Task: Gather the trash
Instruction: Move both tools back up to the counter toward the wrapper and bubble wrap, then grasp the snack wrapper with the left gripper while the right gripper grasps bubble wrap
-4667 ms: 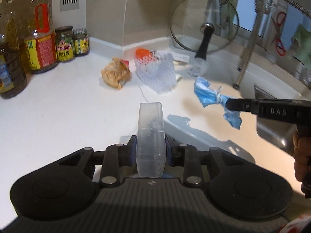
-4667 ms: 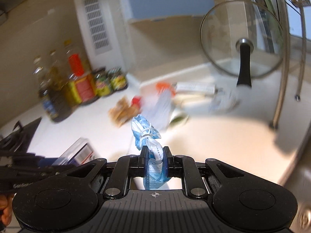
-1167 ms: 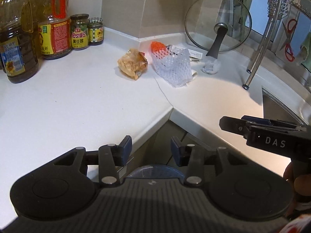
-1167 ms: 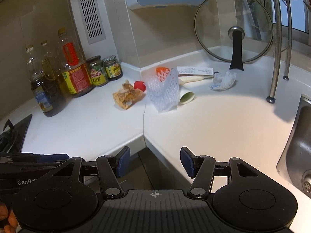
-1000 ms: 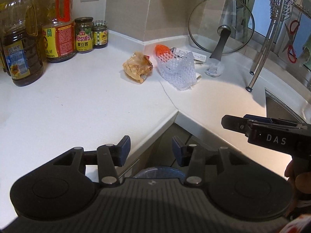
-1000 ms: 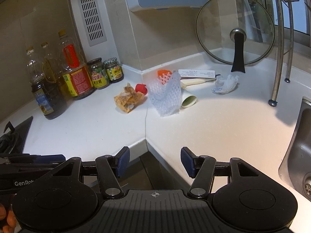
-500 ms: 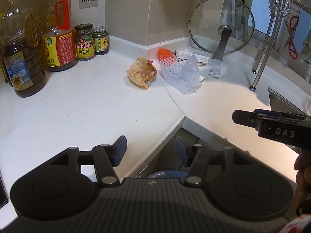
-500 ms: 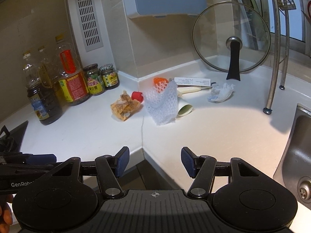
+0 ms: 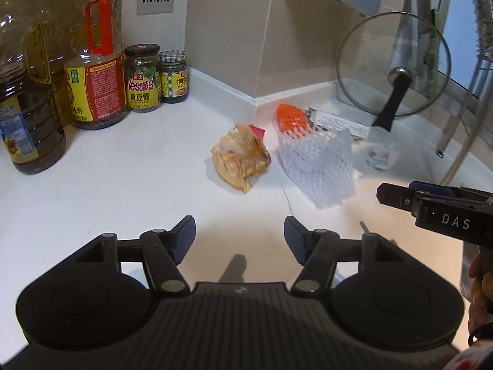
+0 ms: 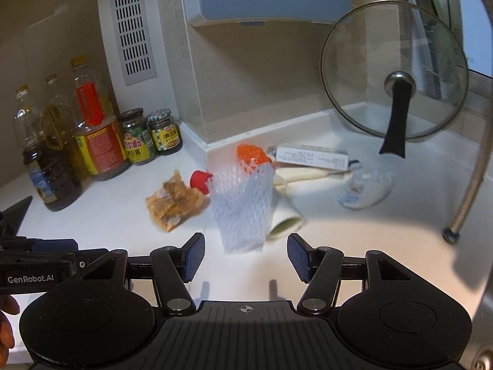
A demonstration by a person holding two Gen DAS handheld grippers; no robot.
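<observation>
1. On the white corner surface (image 9: 107, 191), trash sits clustered nr the back wall: crumpled snack wrapper (image 9: 238, 162), white foam net (image 9: 317, 166) w/ orange foam net (image 9: 291, 117) behind it, red cap (image 10: 200, 181) just beside the wrapper, paper cup (image 10: 286, 219) lying on its side behind the white net, crumpled tissue (image 10: 365, 191) further right, flat carton (image 10: 311, 156) by the wall.
2. Why so: looks like leftovers dumped together in the corner; oil bottles (image 9: 92, 61) and jars (image 9: 143, 77) stand upright along the wall, apart from the trash, likely not targets.
3. Glass lid (image 10: 394, 71) leans vs wall on its handle; keep clear.
4. Left gripper (image 9: 238, 236): jaws have just been opening, now at a medium gap, nothing between them. Aimed fwd and down over the surface, roughly in line w/ the wrapper, well short of it.
5. Right gripper (image 10: 245, 254): jaws at a similar medium gap, empty. Tilted down, white net straight ahead, just beyond the tips, no contact.
6. Person's hand (image 9: 480, 280) grips the right handle, seen at the left cam's edge.
7. Judgement: approach phase; wrapper for left, net for right seems probable.
</observation>
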